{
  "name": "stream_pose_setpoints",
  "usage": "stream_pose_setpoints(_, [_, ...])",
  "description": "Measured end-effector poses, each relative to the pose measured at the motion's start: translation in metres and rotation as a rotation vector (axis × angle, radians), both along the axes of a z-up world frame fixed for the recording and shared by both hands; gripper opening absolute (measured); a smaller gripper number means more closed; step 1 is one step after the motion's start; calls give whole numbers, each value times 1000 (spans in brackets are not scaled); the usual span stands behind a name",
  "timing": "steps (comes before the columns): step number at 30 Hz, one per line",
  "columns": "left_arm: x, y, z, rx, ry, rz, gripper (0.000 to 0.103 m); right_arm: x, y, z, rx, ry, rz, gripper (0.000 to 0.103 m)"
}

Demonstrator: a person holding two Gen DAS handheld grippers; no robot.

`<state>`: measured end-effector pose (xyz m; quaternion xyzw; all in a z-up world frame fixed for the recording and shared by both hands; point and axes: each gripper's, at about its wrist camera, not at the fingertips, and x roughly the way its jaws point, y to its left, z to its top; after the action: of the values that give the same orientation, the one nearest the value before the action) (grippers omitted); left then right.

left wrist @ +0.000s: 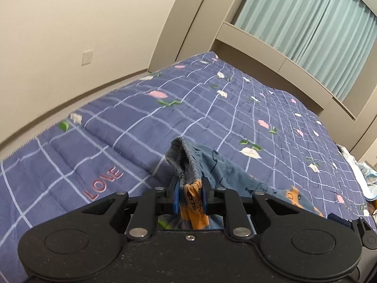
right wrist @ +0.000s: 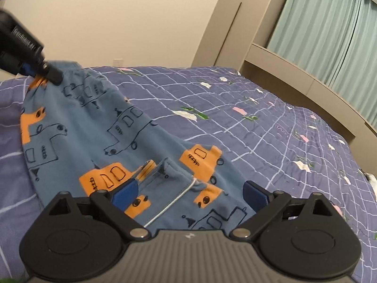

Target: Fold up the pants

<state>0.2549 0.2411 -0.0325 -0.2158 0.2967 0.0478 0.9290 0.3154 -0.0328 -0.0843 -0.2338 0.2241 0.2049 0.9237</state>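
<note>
Small blue pants (left wrist: 226,167) with orange truck prints lie on the bed. My left gripper (left wrist: 190,195) is shut on their gathered grey elastic waistband and holds it lifted off the quilt. In the right wrist view the pants (right wrist: 94,127) stretch from the left gripper (right wrist: 44,70) at the upper left down to my right gripper (right wrist: 190,194). The right gripper is open wide over the lower part of the pants. Its blue pads (right wrist: 124,193) stand on either side of a folded hem, not pressing it. Its edge also shows at the lower right of the left wrist view.
A purple quilt (left wrist: 117,129) with a white grid and flower prints covers the bed. A beige wall runs along its far side. A beige ledge (right wrist: 294,75) under green curtains (right wrist: 329,35) borders the right. Light crumpled cloth (left wrist: 358,172) lies at the bed's right edge.
</note>
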Motion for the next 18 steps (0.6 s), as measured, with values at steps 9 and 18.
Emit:
stream_pose_setpoints(9, [-10,-54,63,121,-95,-96,19,-35,-60,39,128,-70,-46,102])
stream_pose_setpoints(18, [-16,-170,106,276,-173,-338,20,-72,-152,49,167,-79,-213,103])
